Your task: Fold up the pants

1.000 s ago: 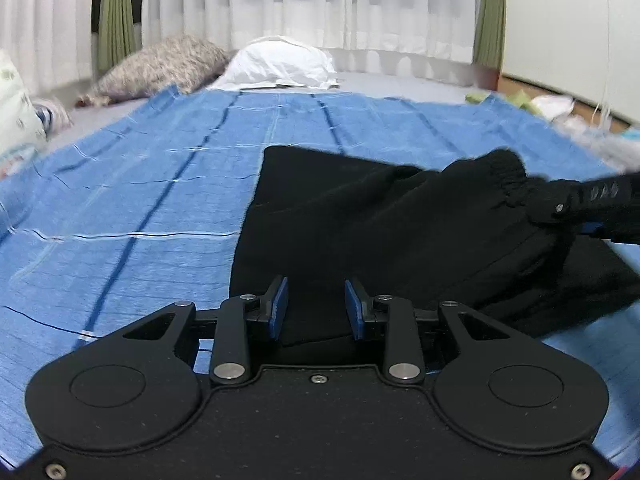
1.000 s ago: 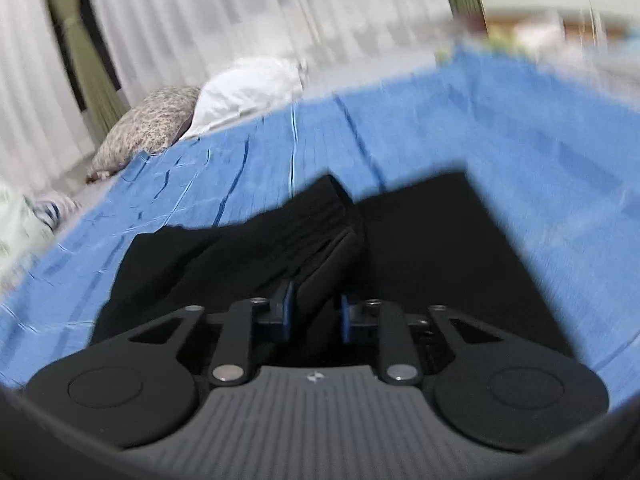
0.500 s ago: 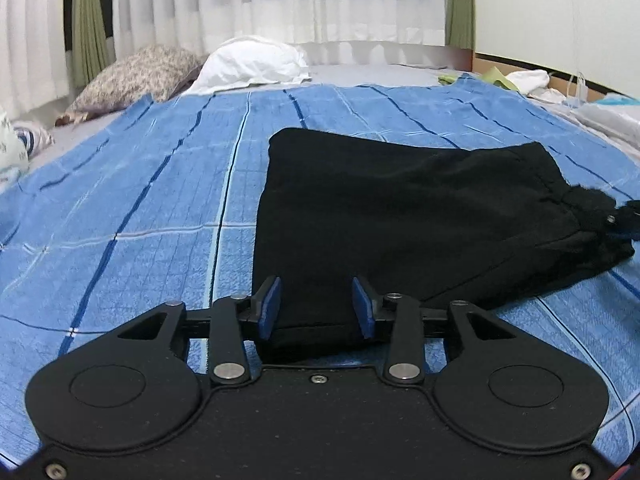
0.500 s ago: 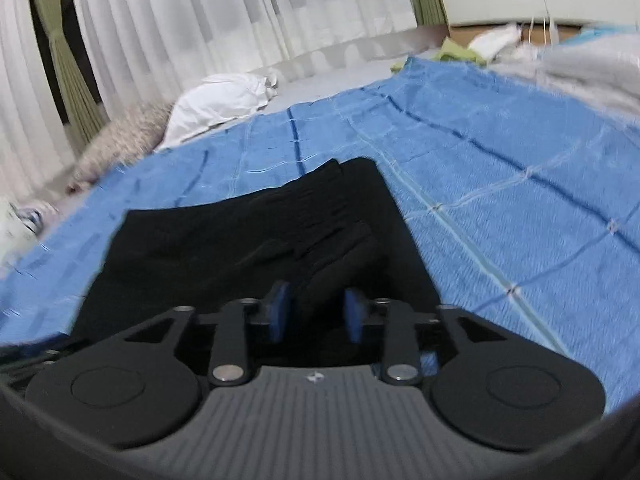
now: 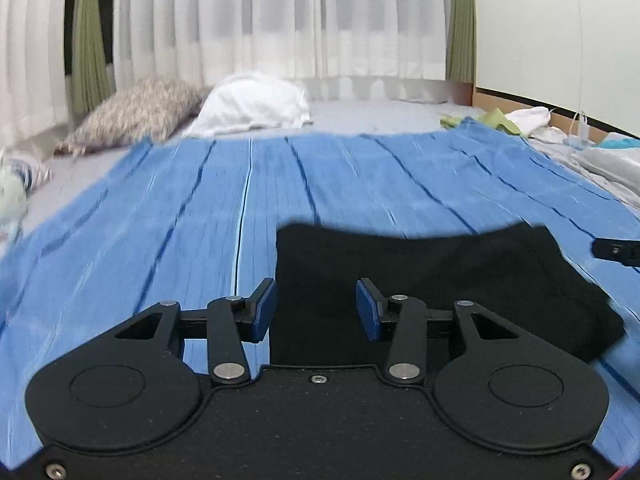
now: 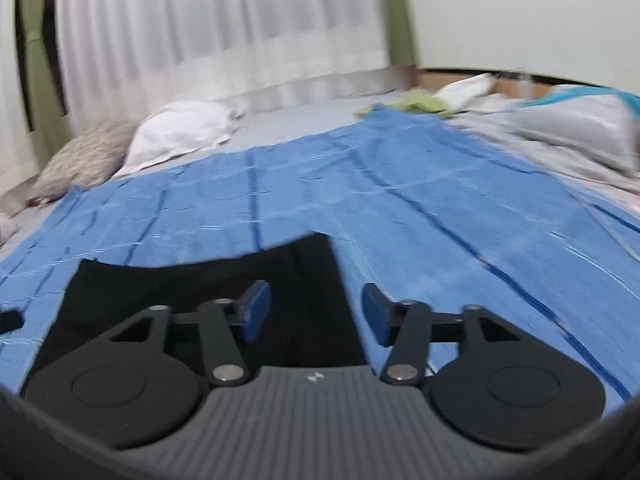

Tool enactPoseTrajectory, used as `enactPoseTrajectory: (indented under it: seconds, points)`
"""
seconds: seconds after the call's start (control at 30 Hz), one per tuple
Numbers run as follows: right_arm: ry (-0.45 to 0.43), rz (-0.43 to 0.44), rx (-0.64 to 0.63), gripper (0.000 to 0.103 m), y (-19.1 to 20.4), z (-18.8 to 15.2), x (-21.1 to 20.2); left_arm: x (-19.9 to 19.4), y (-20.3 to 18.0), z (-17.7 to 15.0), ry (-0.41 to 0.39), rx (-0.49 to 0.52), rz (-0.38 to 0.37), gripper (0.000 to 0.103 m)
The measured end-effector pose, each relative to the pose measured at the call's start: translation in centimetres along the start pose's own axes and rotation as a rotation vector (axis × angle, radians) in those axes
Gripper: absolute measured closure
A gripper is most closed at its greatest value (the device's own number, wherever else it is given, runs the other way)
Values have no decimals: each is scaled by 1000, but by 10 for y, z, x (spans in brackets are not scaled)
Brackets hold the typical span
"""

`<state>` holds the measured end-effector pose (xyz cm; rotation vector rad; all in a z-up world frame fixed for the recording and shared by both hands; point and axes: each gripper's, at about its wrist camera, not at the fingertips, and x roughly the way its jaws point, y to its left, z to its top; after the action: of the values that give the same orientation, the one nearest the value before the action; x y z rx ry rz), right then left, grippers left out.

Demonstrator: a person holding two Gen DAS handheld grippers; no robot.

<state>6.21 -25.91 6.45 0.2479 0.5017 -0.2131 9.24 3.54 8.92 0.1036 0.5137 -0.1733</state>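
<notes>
The black pants (image 5: 432, 276) lie folded flat on the blue checked blanket (image 5: 160, 220). My left gripper (image 5: 316, 310) is open and empty, just above the pants' near left edge. In the right wrist view the pants (image 6: 180, 284) lie ahead and to the left. My right gripper (image 6: 314, 314) is open and empty over their near right edge. The tip of the right gripper (image 5: 616, 250) shows at the right edge of the left wrist view. The tip of the left gripper (image 6: 10, 320) shows at the left edge of the right wrist view.
A white pillow (image 5: 256, 104) and a patterned pillow (image 5: 136, 110) lie at the head of the bed below white curtains. Loose clothes and a grey bundle (image 6: 568, 128) lie along the right side. The blanket stretches wide beyond the pants.
My right gripper has let go of the pants' waistband and opened. Both grippers have drawn back and lifted, so the pants sit lower in each view. The pants now lie flat.
</notes>
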Motion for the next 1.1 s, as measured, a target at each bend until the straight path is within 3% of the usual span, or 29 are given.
enactPoseTrajectory:
  seconds: [0.17,0.2,0.23,0.27,0.33,0.4,0.47,0.57,0.83,0.9,1.1]
  points:
    - [151,56,-13,22,9,27,82,70,-4,30,70,-20,-1,63]
    - [183,61,-3,26,10,27,95,86,-4,31,78,-36,-1,63]
    - [225,88,20,61,9,24,106,99,-3,31,85,-47,5,62]
    - [242,110,53,72,8,19,109,114,-1,30,100,-63,24,62]
    - [196,92,33,72,10,13,104,139,1,23,133,-82,77,60]
    - [107,11,-82,72,19,6,94,155,6,11,156,-108,103,52]
    - [11,-66,-226,72,33,-4,87,161,15,6,143,-175,81,45]
    - [-74,-148,-331,71,44,-17,85,165,24,6,144,-223,64,42]
    - [-39,-169,-298,63,35,-15,94,167,12,3,127,-179,101,38]
    - [-33,-169,-292,55,34,-16,97,168,11,4,127,-182,99,38]
    - [-5,-139,-254,49,29,-15,105,168,9,3,124,-181,104,38]
